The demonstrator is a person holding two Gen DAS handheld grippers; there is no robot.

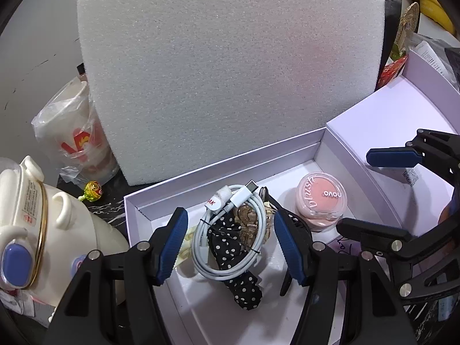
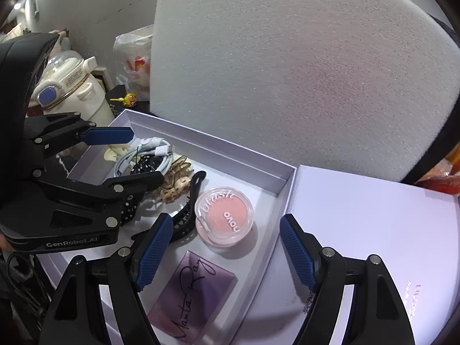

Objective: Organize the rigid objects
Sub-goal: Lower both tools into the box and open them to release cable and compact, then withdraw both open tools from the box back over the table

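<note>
Over the white box (image 1: 138,201) both grippers hang side by side, tilted down toward its contents. Left gripper (image 1: 230,244) sits low above the left part of the tray, fingers (image 1: 172,247) spread wide with nothing between the pads, straddling the coiled white cable (image 1: 230,230) that lies on a black polka-dot hair band (image 1: 244,284). A gold-brown hair claw (image 1: 250,221) peeks out from under the coil.

Right gripper (image 2: 222,256) hovers just to the right, its fingers (image 2: 299,256) also wide apart and holding nothing. Between and just beyond them sits the round pink blush pot (image 2: 224,218), on the tray floor against the right-hand wall. Near of it lies a purple card (image 2: 189,296) with black script, and a black hair clip (image 2: 187,218) touches the pot's left side.

Right of the tray lies the box's lid (image 2: 373,230), flat on the bench. A big foam block (image 2: 302,72) stands upright at the far side, a cream flask (image 1: 34,215) off to the left.
</note>
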